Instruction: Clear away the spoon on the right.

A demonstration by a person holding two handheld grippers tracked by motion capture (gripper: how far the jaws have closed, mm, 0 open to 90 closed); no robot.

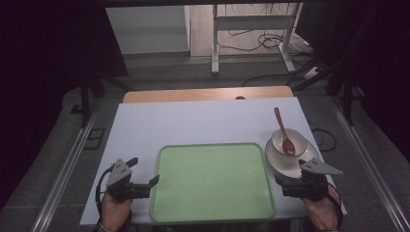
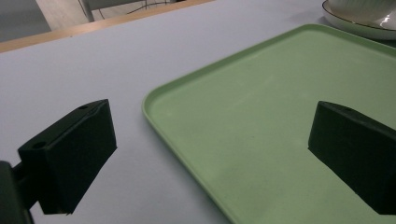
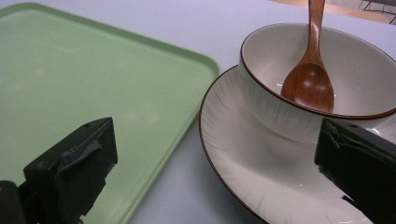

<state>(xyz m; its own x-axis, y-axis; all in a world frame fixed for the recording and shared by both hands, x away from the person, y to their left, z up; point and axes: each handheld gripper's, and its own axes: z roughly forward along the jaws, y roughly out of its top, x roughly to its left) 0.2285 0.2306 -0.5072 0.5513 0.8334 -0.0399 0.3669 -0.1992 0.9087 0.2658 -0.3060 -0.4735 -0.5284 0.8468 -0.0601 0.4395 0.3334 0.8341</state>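
We start at our right gripper (image 1: 290, 181), which sits at the near right corner of the table with its jaws spread wide and nothing between them. In the right gripper view one jaw hangs over the green tray's (image 3: 70, 84) right edge and the other over the white plate (image 3: 243, 168), so the gap straddles the strip of table between the two. Just ahead of it, touching nothing of ours, stands the bowl (image 3: 280, 116) on that plate, with the wooden spoon (image 3: 309, 79) lying in it. The spoon's scoop rests on the near inner wall of the bowl, and its handle runs away from us over the far rim, tilted a little to the left in the high view.

Our left gripper (image 1: 143, 178) is likewise wide open and empty; it straddles the tray's left rim, one jaw over the bare table (image 2: 70, 70) and the other over the tray's floor.

The plate lies just beside the tray's right edge, close to touching it, and we cannot tell whether they meet. We judge the right hand much the nearer to the dishes, with the tray's whole width between them and the left. The plate's near rim faces the right gripper directly.
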